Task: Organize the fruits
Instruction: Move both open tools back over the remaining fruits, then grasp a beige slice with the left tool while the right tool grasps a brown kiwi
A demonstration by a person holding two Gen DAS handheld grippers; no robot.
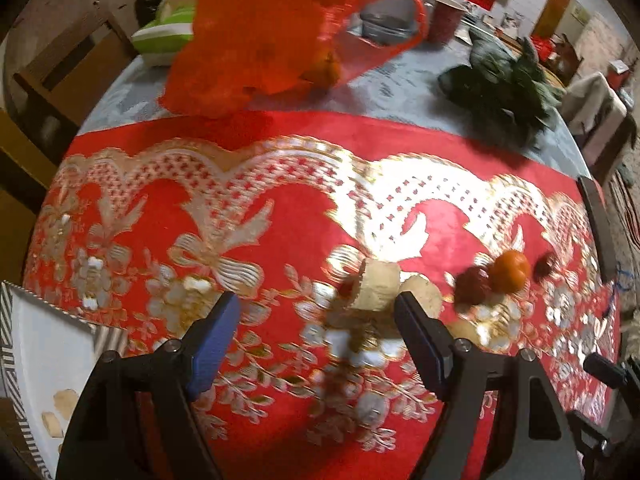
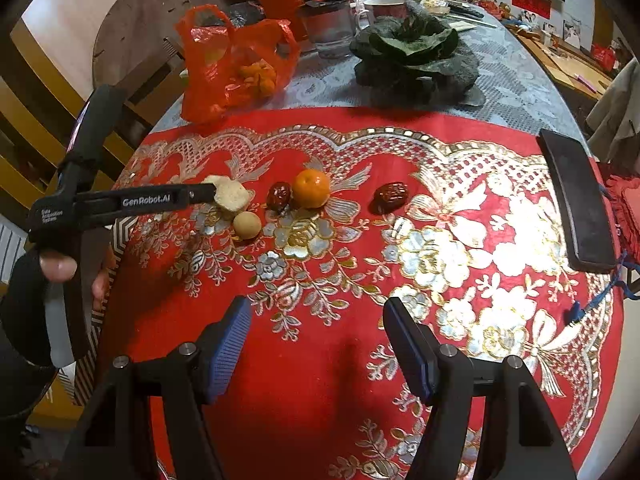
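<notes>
Fruits sit loose in row mid-surface: pale chunk, small round tan fruit, dark red date, orange tangerine, second date apart to right. White tray at your left holds only few pale bits; sorting looks barely begun. Your left gripper spread, hovering over pale chunk, nothing pinched. Right gripper spread, empty, well short of fruits.

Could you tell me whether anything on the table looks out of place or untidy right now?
Yes. The fruits lie loose on the red tablecloth rather than gathered: a mandarin touching one red date, a second red date apart, a round pale fruit, and a pale chunk beside the left gripper.
</notes>
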